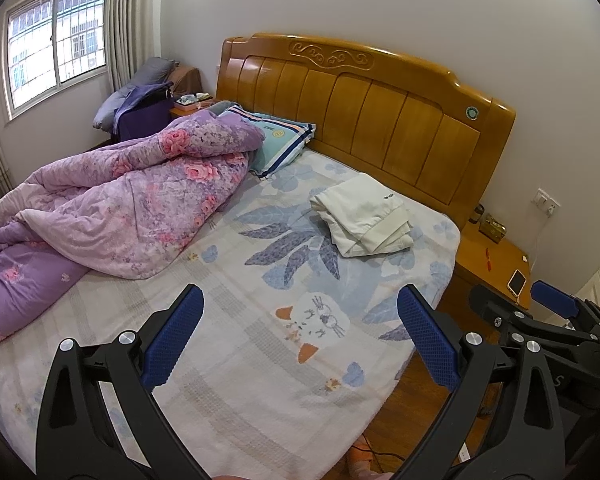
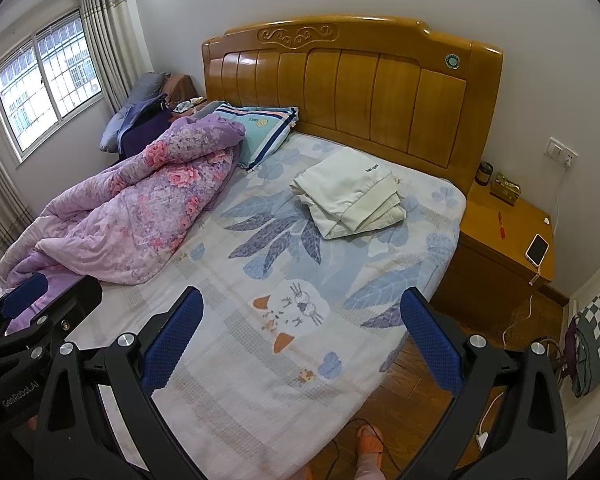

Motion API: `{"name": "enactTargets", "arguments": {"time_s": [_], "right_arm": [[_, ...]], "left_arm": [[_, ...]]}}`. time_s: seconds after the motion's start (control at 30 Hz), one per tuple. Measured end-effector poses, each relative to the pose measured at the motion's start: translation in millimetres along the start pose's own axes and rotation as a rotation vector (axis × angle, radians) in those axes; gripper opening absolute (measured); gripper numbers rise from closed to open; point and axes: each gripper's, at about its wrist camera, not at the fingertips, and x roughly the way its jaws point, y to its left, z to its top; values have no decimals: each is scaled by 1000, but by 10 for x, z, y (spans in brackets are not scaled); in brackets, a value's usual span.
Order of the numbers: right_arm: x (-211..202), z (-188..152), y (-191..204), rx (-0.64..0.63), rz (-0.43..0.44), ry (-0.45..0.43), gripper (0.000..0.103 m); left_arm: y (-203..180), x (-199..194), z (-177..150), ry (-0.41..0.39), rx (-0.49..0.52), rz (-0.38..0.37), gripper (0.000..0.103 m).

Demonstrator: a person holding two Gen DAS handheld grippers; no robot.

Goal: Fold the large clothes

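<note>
Garment, white and folded into a stack, lies at far right of bed, near headboard, likely set aside as done. Left claw and right claw hang spread and empty over near edge, well apart from it. Quilt bunched left. Only right view shows checked bag on floor.
</note>
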Motion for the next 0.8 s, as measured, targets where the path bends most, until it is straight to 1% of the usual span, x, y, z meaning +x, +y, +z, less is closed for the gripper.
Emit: {"name": "enactTargets", "arguments": {"time_s": [0.8], "right_arm": [[95,97,-28,-10,7,1,95]], "left_arm": [[2,7,19,-1,14,-13,98]]}}
